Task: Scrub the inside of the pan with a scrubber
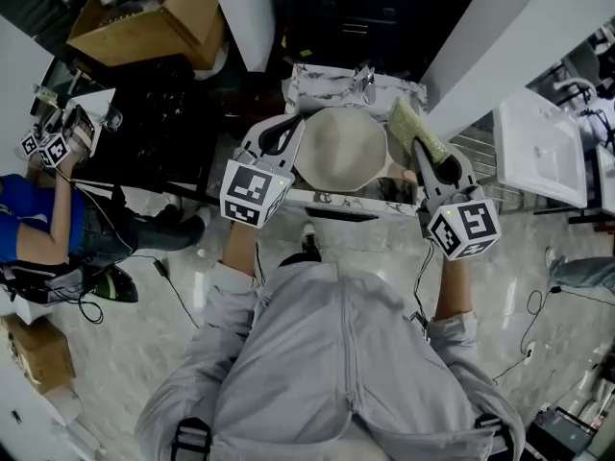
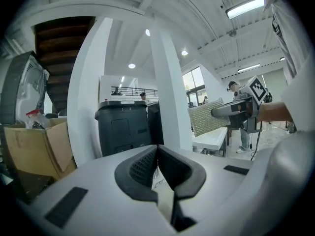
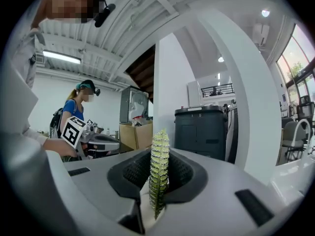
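In the head view a pale round pan (image 1: 341, 147) lies on a marble-patterned counter (image 1: 332, 82) straight ahead. My left gripper (image 1: 282, 137) hovers over the pan's left rim. In its own view the left gripper (image 2: 157, 149) is shut, and I see nothing between its pads. My right gripper (image 1: 424, 154) is beside the pan's right edge, shut on a yellow-green scrubber (image 1: 411, 128). The scrubber (image 3: 158, 173) stands edge-on between the right gripper (image 3: 158, 156) pads. The left gripper view also shows the scrubber (image 2: 206, 118) held out at the right. Neither gripper view shows the pan.
A wire rack (image 1: 478, 150) and a white basin (image 1: 541, 150) lie to the right. A cardboard box (image 1: 144, 17) sits far left. Another person (image 1: 43, 224) with marker-cube grippers (image 1: 53, 144) stands at the left. A black bin (image 2: 123, 127) and a white pillar (image 2: 167, 82) are ahead.
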Demonstrator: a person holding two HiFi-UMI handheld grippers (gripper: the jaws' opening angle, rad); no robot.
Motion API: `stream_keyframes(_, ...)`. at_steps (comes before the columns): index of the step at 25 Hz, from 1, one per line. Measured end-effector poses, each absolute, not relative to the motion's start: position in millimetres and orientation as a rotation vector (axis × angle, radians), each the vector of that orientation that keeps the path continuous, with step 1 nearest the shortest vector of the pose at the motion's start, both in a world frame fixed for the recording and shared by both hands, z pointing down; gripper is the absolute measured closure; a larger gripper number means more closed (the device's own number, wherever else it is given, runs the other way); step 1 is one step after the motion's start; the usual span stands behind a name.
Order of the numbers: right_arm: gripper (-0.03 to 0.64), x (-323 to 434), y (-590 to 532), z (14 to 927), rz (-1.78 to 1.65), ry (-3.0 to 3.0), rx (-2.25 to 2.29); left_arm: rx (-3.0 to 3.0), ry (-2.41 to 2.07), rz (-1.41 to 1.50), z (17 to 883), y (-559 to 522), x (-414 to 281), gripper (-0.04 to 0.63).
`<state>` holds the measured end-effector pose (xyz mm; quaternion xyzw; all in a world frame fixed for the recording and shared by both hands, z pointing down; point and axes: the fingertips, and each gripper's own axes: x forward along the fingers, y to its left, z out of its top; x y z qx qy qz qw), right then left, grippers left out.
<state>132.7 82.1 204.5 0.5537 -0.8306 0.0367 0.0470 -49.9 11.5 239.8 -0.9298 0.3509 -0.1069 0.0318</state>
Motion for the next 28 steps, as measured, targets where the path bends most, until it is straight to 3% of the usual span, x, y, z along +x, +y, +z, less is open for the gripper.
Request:
stream_keyframes(14, 0.526, 91.6, -8.7, 238.8, 0.182, -2.464, 1.645, -2.913, 1.034, -0.391, 265.6, -65.9, -56.3, 0.572)
stream_keyframes(28, 0.526, 63.0, -69.4, 343.6, 0.262, -2.383, 1.491, -2.925, 1.236, -0.496, 318.9, -92.6, -53.6, 0.572)
